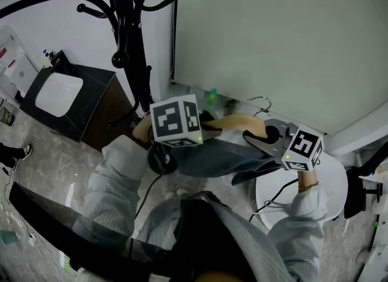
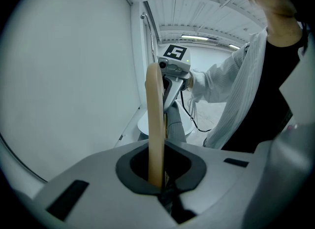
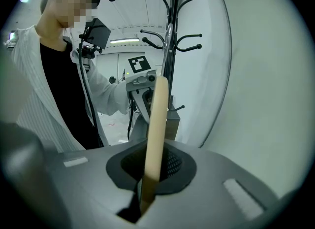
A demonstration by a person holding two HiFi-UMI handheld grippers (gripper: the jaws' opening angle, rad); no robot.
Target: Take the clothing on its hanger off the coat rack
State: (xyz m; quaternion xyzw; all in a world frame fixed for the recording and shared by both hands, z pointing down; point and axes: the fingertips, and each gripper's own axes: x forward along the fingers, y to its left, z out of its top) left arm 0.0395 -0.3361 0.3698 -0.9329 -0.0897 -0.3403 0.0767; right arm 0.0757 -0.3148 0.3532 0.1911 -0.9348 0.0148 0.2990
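Clamps the left gripper on one arm of the pale, curved wooden hanger, jaws pressed together on the wood. Clamps the right gripper likewise on the opposite arm, jaws tight on it. Holds the hanger roughly level between the two, with the grey fabric garment draped below and the thin metal hook pointing at the pale wall panel, apparently caught on nothing. Keeps well apart from the black metal coat rack, off to the left. Looks like lift-off done, carry-away in hand. Calls next for drawing both ends back together, kept level so the garment cannot slide. Leaves open room toward the body. Crowds the wall panel ahead, the white round stool below right, and the dark cabinet at left.
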